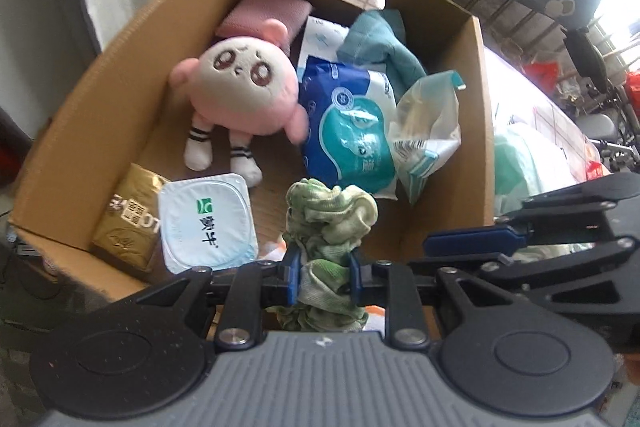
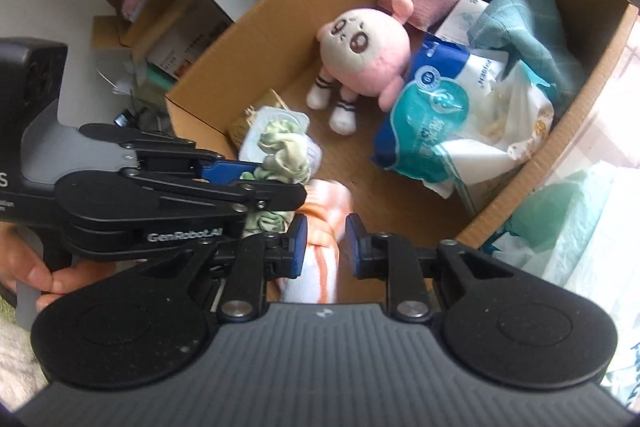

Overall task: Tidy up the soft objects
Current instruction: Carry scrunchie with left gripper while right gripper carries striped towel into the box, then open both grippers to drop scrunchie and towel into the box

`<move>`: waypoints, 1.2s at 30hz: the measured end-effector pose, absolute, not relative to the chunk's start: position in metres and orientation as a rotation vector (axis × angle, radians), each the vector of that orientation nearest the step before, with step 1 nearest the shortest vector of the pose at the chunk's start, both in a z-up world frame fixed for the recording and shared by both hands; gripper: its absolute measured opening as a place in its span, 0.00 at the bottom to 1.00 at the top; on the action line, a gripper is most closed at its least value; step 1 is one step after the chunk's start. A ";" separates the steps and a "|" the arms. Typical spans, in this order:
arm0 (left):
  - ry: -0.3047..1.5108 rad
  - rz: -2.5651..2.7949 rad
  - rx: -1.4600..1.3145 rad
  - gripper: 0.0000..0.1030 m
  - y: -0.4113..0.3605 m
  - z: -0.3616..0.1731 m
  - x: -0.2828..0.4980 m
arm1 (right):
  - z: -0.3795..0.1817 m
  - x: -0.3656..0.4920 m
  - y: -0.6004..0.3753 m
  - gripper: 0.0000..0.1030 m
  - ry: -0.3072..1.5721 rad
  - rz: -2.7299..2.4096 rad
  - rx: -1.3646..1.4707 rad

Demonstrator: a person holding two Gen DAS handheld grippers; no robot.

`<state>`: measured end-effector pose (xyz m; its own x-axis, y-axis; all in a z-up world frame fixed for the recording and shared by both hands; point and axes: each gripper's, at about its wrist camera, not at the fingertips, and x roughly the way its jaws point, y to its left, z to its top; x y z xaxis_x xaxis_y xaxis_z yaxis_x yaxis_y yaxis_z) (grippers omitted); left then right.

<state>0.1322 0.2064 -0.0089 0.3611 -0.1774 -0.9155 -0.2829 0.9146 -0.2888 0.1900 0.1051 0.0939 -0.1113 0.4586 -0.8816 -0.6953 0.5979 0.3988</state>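
Note:
My left gripper (image 1: pixel 322 273) is shut on a green tie-dye scrunchie (image 1: pixel 332 211) and holds it over the near edge of a cardboard box (image 1: pixel 120 67). The scrunchie also shows in the right wrist view (image 2: pixel 282 151), held by the left gripper (image 2: pixel 256 171). My right gripper (image 2: pixel 326 247) is open, its pads either side of an orange-and-white cloth (image 2: pixel 320 227) that looks blurred and loose. In the box lie a pink plush doll (image 1: pixel 248 95), a pink sponge (image 1: pixel 268 9), a teal cloth (image 1: pixel 380 39), a blue wipes pack (image 1: pixel 348 123) and a clear bag (image 1: pixel 428 131).
A yogurt cup (image 1: pixel 208 223) and a gold packet (image 1: pixel 128 223) lie in the box's near left corner. The right gripper's arm (image 1: pixel 540 227) is at the box's right wall. Pale green fabric (image 2: pixel 560 223) lies outside the box on the right. Small boxes (image 2: pixel 160 27) stand left.

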 end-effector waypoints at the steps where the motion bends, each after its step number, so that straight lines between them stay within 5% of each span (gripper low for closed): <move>1: 1.214 0.067 -0.442 0.24 0.205 -0.013 0.133 | 0.096 0.190 0.102 0.19 1.370 0.985 -0.218; 11: 1.183 0.011 -0.504 0.31 0.198 -0.018 0.156 | 0.103 0.205 0.055 0.22 1.302 0.972 -0.075; 17: 1.166 0.015 -0.456 0.58 0.180 -0.010 0.159 | 0.109 0.202 0.020 0.29 1.277 0.965 0.038; 26: 1.021 0.135 -0.277 0.85 0.152 0.043 0.116 | 0.126 0.176 -0.059 0.58 1.032 0.932 0.170; 28: 0.960 0.160 -0.225 0.94 0.145 0.057 0.097 | 0.130 0.163 -0.073 0.76 0.930 0.873 0.142; 30: 0.902 0.200 -0.186 0.98 0.137 0.067 0.076 | 0.130 0.146 -0.084 0.81 0.836 0.804 0.107; 36: 0.814 0.289 -0.129 1.00 0.119 0.087 0.025 | 0.119 0.110 -0.098 0.99 0.728 0.686 0.056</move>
